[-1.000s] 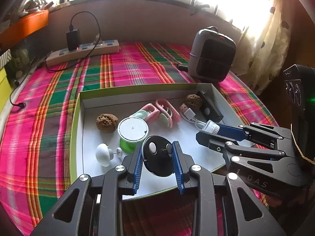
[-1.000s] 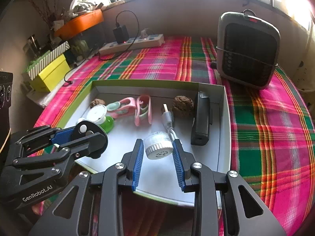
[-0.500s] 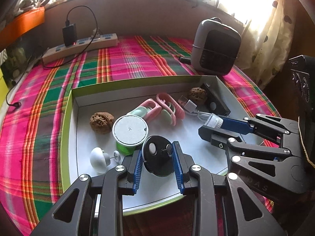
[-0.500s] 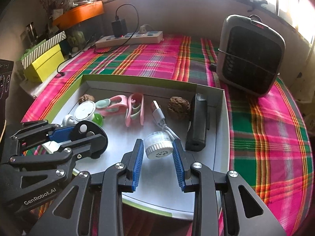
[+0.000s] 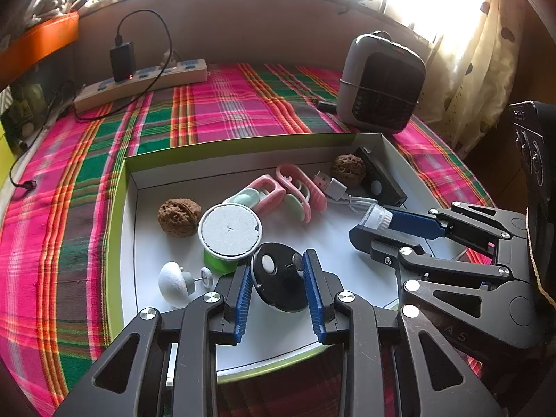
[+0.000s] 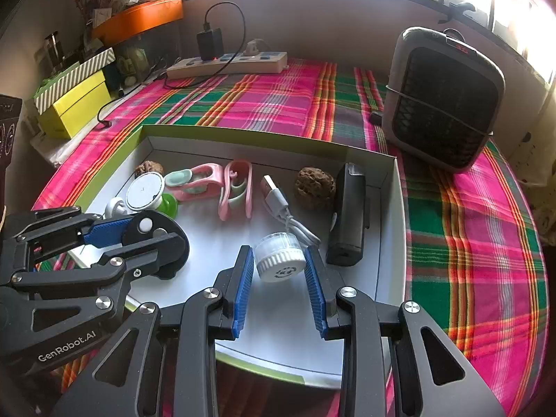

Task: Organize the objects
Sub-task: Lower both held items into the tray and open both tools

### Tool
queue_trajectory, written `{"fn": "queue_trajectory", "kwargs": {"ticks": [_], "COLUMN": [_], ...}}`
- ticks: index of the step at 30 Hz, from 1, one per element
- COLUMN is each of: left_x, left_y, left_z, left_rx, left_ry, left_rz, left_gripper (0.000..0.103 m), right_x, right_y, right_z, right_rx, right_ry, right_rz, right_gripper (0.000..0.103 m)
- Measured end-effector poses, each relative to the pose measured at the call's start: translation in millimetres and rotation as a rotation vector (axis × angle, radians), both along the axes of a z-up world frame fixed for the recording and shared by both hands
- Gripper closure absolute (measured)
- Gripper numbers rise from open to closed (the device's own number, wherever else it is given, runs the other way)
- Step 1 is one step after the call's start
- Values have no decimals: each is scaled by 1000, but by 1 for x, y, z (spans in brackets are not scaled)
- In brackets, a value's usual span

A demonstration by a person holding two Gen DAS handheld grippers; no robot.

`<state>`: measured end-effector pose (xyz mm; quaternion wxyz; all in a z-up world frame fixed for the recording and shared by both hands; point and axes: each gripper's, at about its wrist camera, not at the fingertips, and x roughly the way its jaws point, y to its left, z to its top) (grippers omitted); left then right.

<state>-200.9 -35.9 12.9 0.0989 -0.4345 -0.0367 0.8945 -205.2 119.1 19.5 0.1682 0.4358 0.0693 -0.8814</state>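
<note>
Over the white floor of the box (image 5: 347, 253), near its front edge, we hold two things at once. Our left gripper (image 5: 278, 278) is clamped on a black disc (image 5: 278, 285) with a white button on its face; the blue pads press its two edges. Our right gripper (image 6: 279, 264) pinches a small clear jar with a white ribbed cap (image 6: 279, 257), cap toward the camera, just in front of the white USB cable (image 6: 288, 215).

Around them the box already carries a green-and-white spool (image 5: 227, 231), a white knob (image 5: 173, 278), two walnuts (image 5: 179, 215), pink clips (image 5: 278, 191) and a black device (image 6: 347, 215) along the right wall.

We judge this the placing step: both pieces are carried, neither is set down yet, though whether they touch the floor we cannot tell. Next we need a bare patch for each. The middle of the floor looks free. Then a gentle lowering and an unhurried release, since the jar could roll and the disc could tip onto the spool.
</note>
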Motion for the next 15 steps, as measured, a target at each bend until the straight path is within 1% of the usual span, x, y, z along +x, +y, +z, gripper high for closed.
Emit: {"fn": "queue_trajectory", "kwargs": {"ticks": [11, 15], "left_x": [0, 1], "left_y": [0, -2], "left_z": [1, 0], "left_rx": [-3, -5], "left_ry": [-5, -6], "left_rz": [4, 15], "left_gripper": [75, 72], "right_x": [-1, 0], "right_y": [0, 0], "right_z": [0, 1], "right_rx": [2, 0], "right_ry": [-6, -7], "right_rz": [-2, -5], "right_gripper": [71, 71]}}
